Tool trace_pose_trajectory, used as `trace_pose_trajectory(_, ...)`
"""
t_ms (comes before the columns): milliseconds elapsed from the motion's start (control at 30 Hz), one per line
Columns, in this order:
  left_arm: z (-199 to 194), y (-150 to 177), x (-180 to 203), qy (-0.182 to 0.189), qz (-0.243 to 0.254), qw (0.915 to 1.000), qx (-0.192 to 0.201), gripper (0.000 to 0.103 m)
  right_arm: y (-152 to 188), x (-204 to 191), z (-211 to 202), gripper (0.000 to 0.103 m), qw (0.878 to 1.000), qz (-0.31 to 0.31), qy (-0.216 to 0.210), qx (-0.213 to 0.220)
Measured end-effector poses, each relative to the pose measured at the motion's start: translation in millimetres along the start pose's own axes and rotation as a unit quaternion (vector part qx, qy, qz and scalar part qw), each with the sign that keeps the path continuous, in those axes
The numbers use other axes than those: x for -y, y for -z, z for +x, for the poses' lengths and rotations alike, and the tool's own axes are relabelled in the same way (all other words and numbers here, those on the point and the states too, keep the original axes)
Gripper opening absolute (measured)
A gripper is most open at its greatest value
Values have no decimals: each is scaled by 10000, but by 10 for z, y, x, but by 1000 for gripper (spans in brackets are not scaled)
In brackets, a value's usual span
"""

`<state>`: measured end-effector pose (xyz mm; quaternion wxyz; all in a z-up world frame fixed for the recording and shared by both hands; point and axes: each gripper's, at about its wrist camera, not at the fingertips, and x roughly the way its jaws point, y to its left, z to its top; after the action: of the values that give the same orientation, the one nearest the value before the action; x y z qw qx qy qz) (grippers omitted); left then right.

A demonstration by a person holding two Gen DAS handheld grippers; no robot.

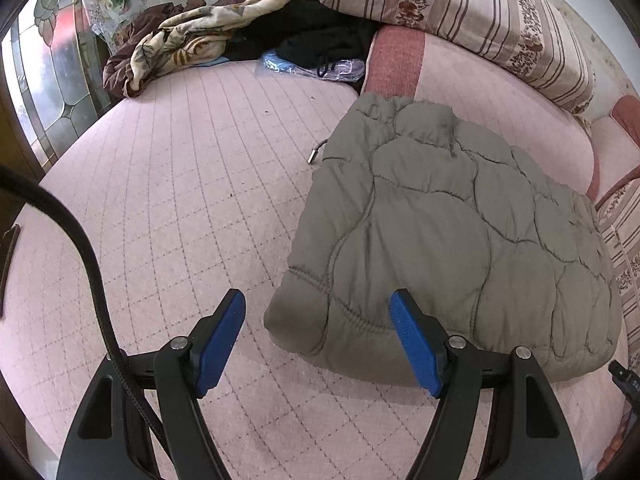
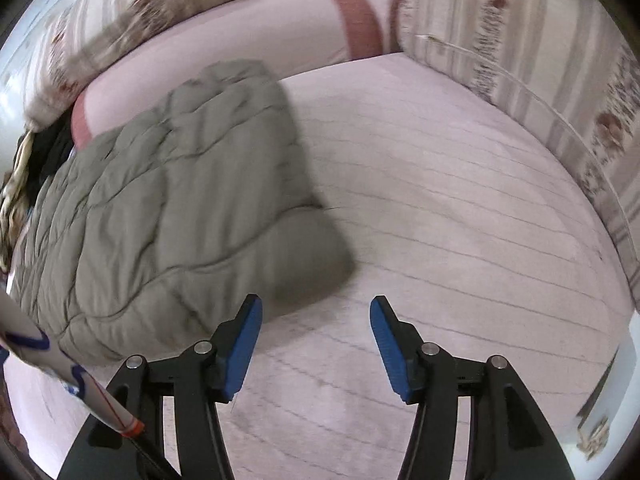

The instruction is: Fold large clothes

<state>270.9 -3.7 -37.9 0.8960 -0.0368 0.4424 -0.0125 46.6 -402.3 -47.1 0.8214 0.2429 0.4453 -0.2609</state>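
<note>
Left hand-held gripper (image 1: 318, 336) view alone: drawstring tip (image 1: 312, 156) beside folded jacket (image 1: 452, 236).

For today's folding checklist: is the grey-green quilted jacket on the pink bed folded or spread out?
Folded. The quilted jacket lies as a compact padded bundle with doubled edges, no sleeves spread.

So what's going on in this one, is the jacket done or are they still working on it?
A person holds a pair of tongs in each hand over a pink quilted bed. The olive puffer jacket lies folded into a compact bundle on the bed. Both the left tongs and the right tongs are open and hold nothing; neither touches the jacket. The right view is blurred. Other clothes sit in a heap near the pillow.
</note>
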Motion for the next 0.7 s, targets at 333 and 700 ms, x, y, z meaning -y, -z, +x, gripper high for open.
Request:
trace_pose_trajectory(333,171,-128,-111,253,-345,9988,-224,74,-79,263,-42,89,9959,617,-662,62)
trace_pose_trajectory(700,306,-215,-54,399,-384,9981,-285,75,-210,86,282,93,9958,419,-806,-71)
